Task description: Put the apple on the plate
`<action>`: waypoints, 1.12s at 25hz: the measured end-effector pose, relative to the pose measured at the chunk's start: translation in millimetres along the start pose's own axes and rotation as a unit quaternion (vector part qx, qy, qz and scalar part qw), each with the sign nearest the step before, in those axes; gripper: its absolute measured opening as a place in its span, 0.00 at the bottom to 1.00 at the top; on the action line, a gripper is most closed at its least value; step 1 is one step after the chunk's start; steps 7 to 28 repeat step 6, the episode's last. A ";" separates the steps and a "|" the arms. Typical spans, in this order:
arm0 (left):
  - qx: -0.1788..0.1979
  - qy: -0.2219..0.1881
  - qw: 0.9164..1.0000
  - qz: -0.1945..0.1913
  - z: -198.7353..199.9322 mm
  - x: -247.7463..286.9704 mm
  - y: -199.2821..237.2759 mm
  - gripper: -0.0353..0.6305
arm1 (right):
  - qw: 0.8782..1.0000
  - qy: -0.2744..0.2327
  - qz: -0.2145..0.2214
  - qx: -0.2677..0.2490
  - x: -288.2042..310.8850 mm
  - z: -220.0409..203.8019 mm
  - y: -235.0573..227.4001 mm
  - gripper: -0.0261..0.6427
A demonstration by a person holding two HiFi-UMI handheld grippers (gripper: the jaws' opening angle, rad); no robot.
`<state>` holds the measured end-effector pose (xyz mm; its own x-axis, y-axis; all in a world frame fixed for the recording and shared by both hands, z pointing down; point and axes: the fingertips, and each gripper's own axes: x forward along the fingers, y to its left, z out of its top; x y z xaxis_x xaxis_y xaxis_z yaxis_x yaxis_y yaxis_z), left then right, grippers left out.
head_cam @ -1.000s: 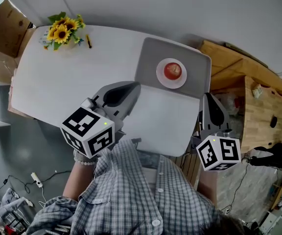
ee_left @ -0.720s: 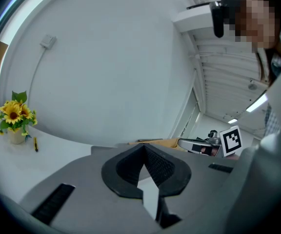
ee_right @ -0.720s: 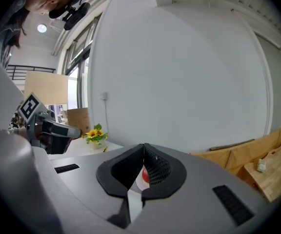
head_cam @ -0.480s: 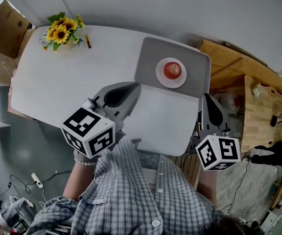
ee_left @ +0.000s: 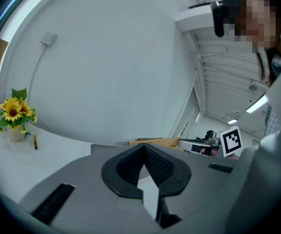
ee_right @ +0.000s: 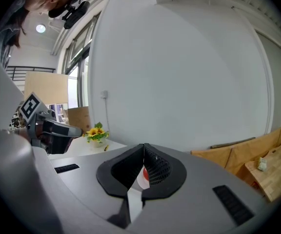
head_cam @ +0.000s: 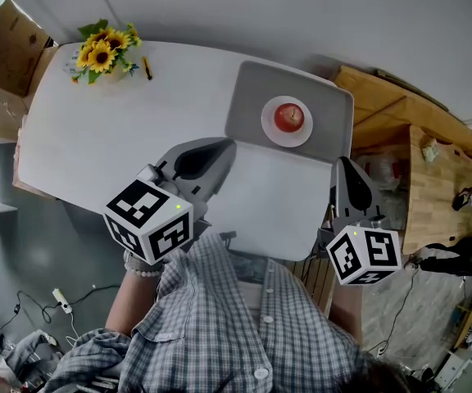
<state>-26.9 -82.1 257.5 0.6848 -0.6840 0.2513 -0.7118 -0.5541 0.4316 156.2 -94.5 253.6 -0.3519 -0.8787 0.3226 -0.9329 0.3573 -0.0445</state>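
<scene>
1. Sunflowers (head_cam: 101, 53) and a pencil (head_cam: 147, 67) are at the far left corner of the table (head_cam: 97, 137).
2. The left gripper (head_cam: 224, 147) hovers above the table, its jaws pressed together and empty.
3. The apple (head_cam: 289, 118) sits on the plate (head_cam: 268, 132) — upon a grey mat (head_cam: 248, 105), well apart from both grippers.
4. The right gripper (head_cam: 343, 164) is at the table's right edge — jaws together, holding nothing.

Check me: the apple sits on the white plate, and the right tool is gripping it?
No. The apple sits on the white plate, but the right tool is closed on nothing, well clear of it; the head view shows this.
</scene>
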 end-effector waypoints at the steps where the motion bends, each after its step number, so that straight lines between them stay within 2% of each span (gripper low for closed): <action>1: 0.000 0.000 1.000 0.000 0.2 0.1 0.5 0.07 | 1.000 0.001 0.000 0.000 0.6 -0.2 0.3 0.07; 28: -0.001 0.001 1.000 -0.002 0.8 0.4 2.2 0.07 | 1.000 0.004 0.000 0.001 3.1 -0.7 1.6 0.07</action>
